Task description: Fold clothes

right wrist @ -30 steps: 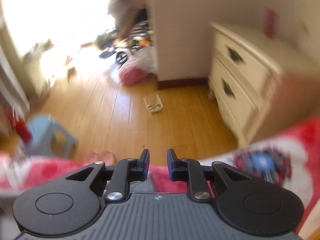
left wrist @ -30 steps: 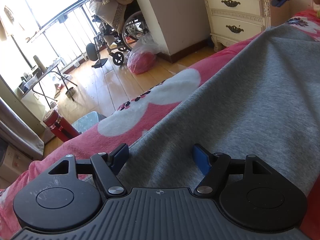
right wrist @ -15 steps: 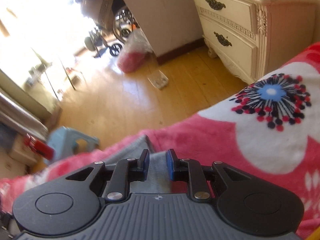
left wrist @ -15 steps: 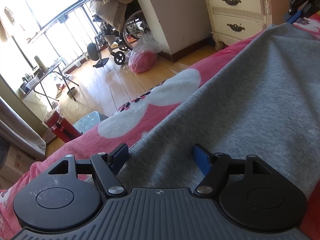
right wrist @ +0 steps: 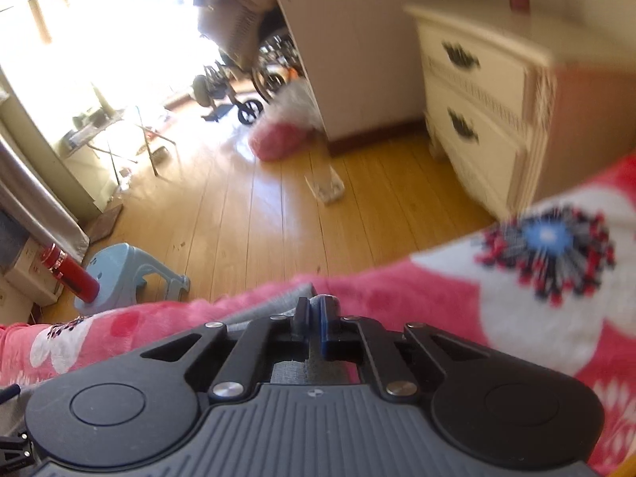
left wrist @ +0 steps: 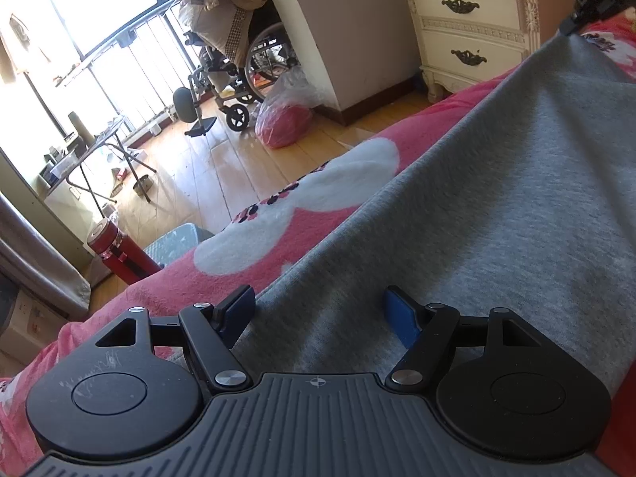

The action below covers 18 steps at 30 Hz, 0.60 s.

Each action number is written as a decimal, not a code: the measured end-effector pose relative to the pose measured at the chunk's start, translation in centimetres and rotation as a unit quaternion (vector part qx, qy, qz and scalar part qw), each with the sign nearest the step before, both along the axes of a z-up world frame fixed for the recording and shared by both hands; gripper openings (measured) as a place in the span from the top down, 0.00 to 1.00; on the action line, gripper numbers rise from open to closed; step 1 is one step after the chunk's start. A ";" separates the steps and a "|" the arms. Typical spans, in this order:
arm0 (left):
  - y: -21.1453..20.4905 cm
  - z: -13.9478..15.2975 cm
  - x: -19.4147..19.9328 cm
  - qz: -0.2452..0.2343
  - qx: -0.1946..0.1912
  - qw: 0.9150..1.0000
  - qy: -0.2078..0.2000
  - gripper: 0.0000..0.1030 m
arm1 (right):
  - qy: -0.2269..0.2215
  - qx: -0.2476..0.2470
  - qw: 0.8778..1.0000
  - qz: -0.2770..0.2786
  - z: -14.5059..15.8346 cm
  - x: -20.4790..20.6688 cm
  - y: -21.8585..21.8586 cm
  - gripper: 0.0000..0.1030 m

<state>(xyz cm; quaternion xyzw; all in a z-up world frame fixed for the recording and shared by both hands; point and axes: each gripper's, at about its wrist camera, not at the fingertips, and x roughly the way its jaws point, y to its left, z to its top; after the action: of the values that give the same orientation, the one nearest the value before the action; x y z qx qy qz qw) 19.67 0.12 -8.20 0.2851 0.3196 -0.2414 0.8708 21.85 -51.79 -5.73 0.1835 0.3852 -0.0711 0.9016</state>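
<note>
Lying flat across the pink floral blanket [left wrist: 302, 234] near its floor-side edge, grey garment [left wrist: 497, 206], left gripper [left wrist: 320, 310] spread wide with the hem's corner between its jaws, unpinched, right gripper [right wrist: 316, 310] having just closed, clenched on the far corner's grey fabric.

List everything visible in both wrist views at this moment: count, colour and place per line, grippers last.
grey garment: one, grey, spread on the bed
blanket: one, pink with white flowers, covering the bed
nightstand: one, cream, two drawers, by the wall
wheelchair: one, black, draped with cloth, near the window
plastic bag: one, clear over red, on the floor
stool: one, light blue, floor
flask: one, red, beside the stool
folding table: one, by the window
left gripper: open over the garment's edge
right gripper: just closed, shut on the garment's corner
</note>
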 end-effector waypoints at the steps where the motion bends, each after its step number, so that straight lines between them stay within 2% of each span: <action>1: 0.0 0.0 0.0 0.000 0.000 1.000 0.000 0.30 | -0.008 -0.008 1.000 0.002 0.5 0.0 0.2 0.96; 4: 0.0 0.1 0.0 0.000 0.001 1.000 0.001 0.30 | -0.020 -0.024 1.000 0.004 1.3 0.8 0.5 0.97; 8: -0.2 0.1 0.0 0.000 0.003 1.000 0.001 0.30 | -0.016 -0.040 0.999 0.008 1.0 2.6 0.7 0.97; 15: -0.1 0.0 -0.1 -0.003 0.003 1.000 -0.002 0.30 | 0.040 -0.073 0.997 0.007 -2.5 4.5 1.5 0.96; 18: -0.1 0.0 0.0 -0.003 0.003 1.000 -0.003 0.30 | 0.063 -0.078 0.995 -0.011 -2.9 4.4 1.1 0.91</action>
<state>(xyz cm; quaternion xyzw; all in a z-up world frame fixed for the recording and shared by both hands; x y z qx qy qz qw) 19.63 0.05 -8.21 0.2895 0.3174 -0.2421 0.8700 26.23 -50.67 -8.67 0.1125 0.4326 -0.1221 0.8862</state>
